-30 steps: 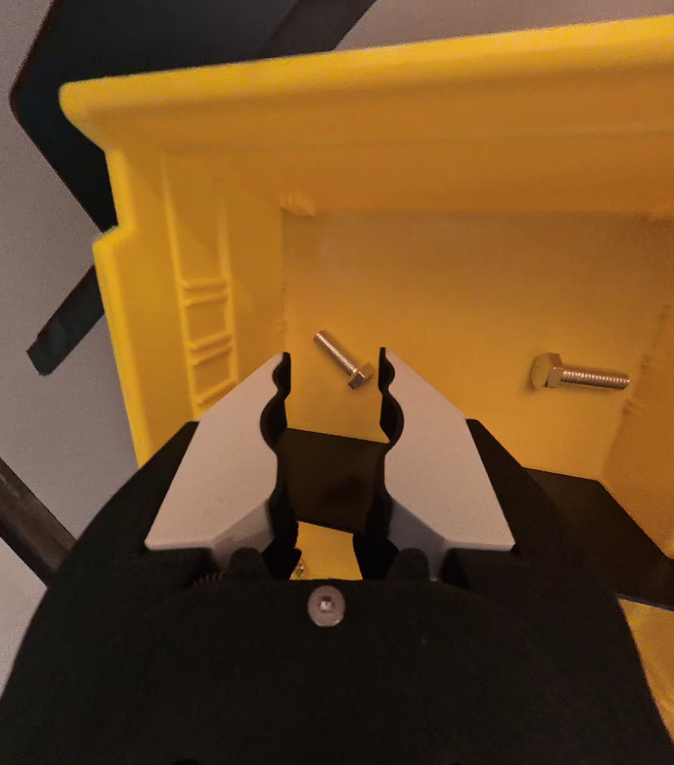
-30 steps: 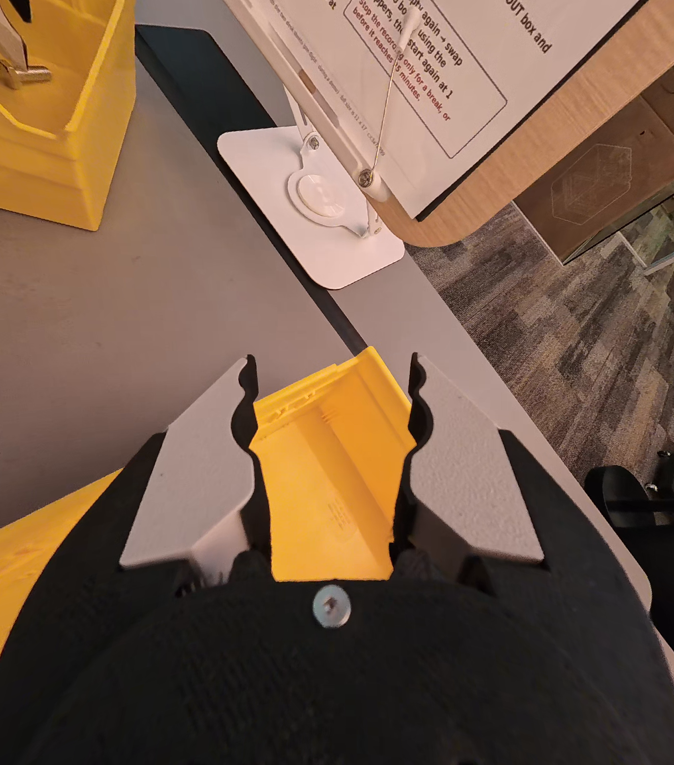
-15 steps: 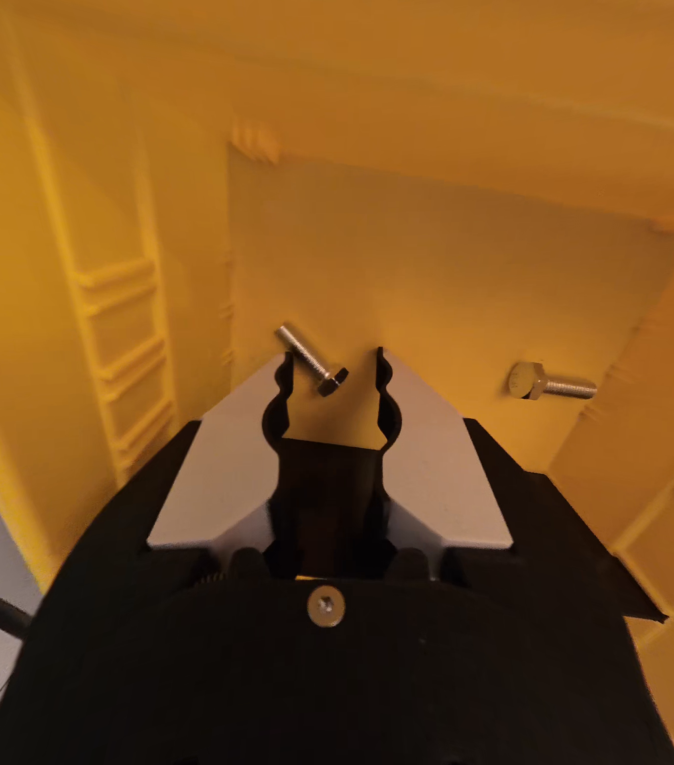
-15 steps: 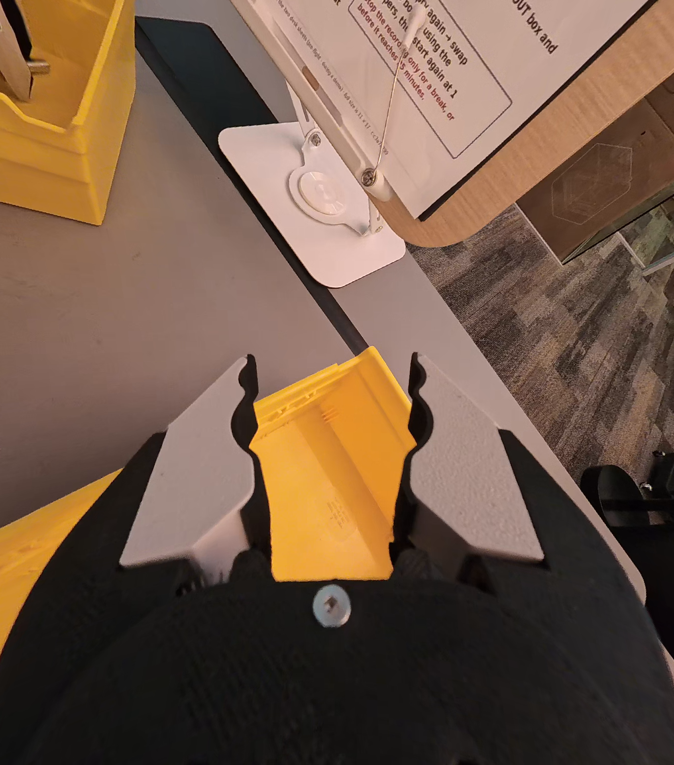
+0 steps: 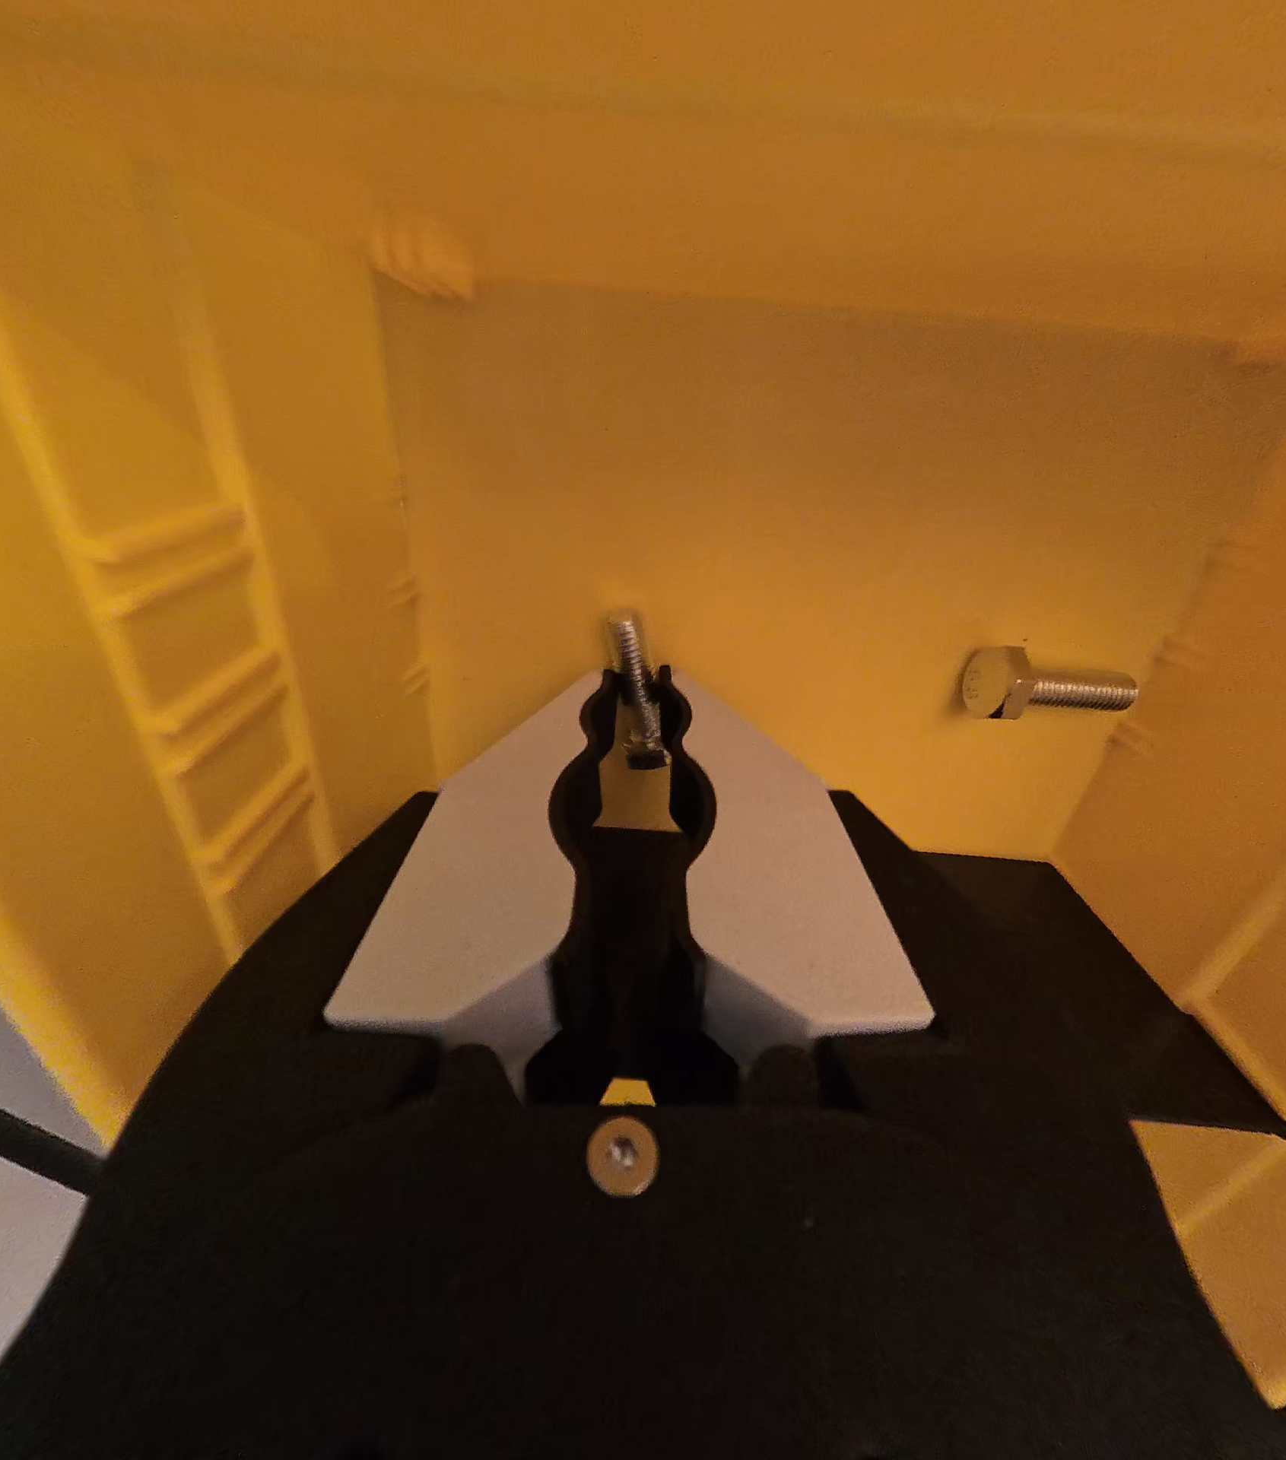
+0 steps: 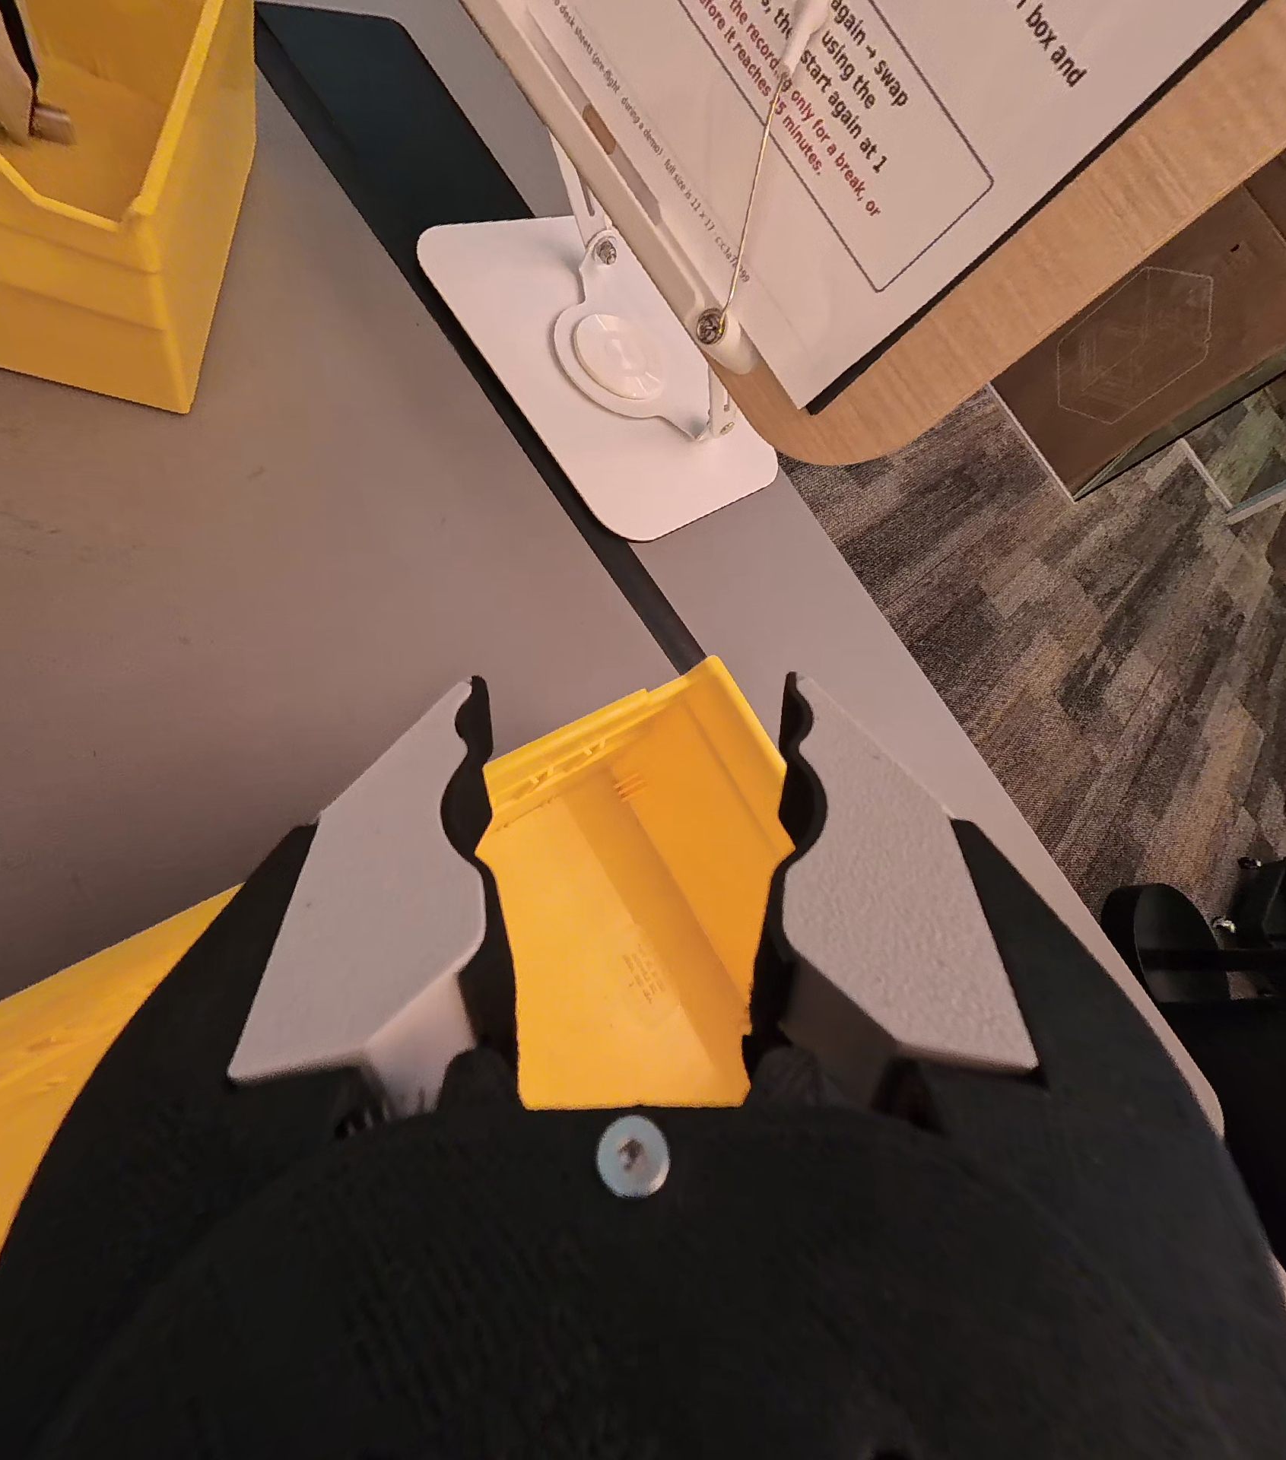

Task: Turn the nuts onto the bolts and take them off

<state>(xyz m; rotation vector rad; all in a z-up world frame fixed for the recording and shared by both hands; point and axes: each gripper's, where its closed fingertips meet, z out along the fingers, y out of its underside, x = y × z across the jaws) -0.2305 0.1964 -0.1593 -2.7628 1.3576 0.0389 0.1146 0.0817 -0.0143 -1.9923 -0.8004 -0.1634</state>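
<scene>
Lower centre of the left wrist view: left gripper (image 5: 635, 695), fingers now pinched shut on the small bolt (image 5: 633, 689), where half a second ago they stood apart around it as it lay loose on the bin floor. Threaded end poking up past the fingertips, head tucked down in the gap between the pads, shank a little tilted. Judged from this: pick just made, bolt ready to be lifted out and brought toward a nut; slip possible, since only the narrow tips hold the thin shank. Just beyond, right of centre: a larger bolt (image 5: 1046, 694), lying flat and untouched, head to the left, well apart from the grip. All around, filling the frame: walls of the yellow bin (image 5: 782, 474), ribbed on the left side; no nuts visible inside. Lower centre of the right wrist view: right gripper (image 6: 631, 687), fingers spread wide and empty, unchanged from a second ago, hanging over a second yellow bin (image 6: 624, 908) whose visible inside shows nothing. Farther up, grey table (image 6: 268, 592). Upper left of that frame: the first bin again, with the left gripper dipped into it. Upper centre: a white stand (image 6: 608, 379) bearing a printed sheet. Nuts not seen anywhere, so threading not yet begun.
</scene>
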